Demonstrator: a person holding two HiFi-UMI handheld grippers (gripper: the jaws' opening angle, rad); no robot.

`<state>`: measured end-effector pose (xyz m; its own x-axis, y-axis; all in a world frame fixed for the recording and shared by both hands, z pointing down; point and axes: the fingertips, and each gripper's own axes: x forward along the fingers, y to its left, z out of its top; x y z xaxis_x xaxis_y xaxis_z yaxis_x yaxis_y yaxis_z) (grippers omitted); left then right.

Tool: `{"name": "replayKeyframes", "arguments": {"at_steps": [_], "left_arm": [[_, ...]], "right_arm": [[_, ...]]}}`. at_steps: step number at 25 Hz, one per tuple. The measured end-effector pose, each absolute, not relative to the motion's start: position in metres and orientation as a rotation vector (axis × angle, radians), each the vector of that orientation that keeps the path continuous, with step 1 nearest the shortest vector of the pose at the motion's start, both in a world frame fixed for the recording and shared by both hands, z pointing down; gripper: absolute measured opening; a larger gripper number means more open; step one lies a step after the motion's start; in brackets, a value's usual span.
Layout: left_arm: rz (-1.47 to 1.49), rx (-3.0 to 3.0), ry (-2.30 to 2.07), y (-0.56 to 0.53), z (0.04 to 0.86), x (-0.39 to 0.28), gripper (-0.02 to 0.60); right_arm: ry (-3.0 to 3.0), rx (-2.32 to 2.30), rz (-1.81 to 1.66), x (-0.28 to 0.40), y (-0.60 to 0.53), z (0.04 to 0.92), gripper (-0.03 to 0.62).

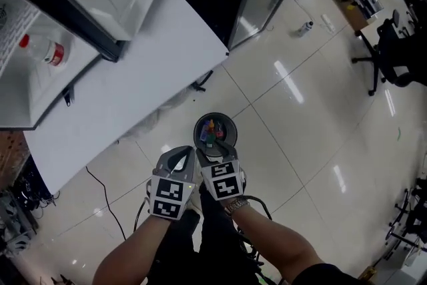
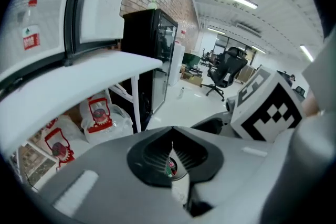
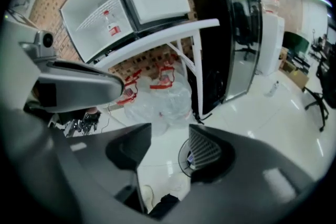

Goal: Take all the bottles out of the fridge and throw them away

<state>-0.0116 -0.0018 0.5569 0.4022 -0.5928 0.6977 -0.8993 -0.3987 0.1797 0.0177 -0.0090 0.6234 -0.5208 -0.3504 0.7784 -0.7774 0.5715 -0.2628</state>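
Observation:
One clear bottle (image 1: 44, 50) with a red cap and red label lies in the open white fridge (image 1: 20, 87) at the top left; it also shows as the bottle (image 3: 111, 25) in the right gripper view. On the floor stands a round dark bin (image 1: 215, 131) holding colourful bottles. Both grippers hang side by side just above the bin's near rim. My left gripper (image 1: 181, 159) (image 2: 172, 150) is shut with nothing in it. My right gripper (image 1: 215, 155) (image 3: 167, 147) is open and empty, and the bin (image 3: 184, 158) shows through its gap.
A white table (image 1: 140, 83) runs along the fridge. Clear bags of red-labelled bottles (image 3: 157, 93) lie under it. A black glass-door cabinet (image 3: 231, 34) stands beside the table. A loose bottle (image 1: 305, 27) lies on the tiled floor, and office chairs (image 1: 390, 57) stand at the right.

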Motion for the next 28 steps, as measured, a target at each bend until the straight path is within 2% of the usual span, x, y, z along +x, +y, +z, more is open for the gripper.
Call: {"name": "replayKeyframes", "arguments": {"at_steps": [5, 12, 28], "left_arm": [[0.668, 2.126, -1.404, -0.003, 0.487, -0.034, 0.003], [0.596, 2.054, -1.675, -0.012, 0.418, -0.106, 0.003], [0.374, 1.855, -2.071, -0.001, 0.317, -0.262, 0.004]], "right_arm": [[-2.227, 0.825, 0.706, -0.009, -0.012, 0.547, 0.221], [-2.377, 0.674, 0.508, -0.072, -0.033, 0.472, 0.221], [-2.564, 0.465, 0.193, -0.230, -0.051, 0.354, 0.225]]}}
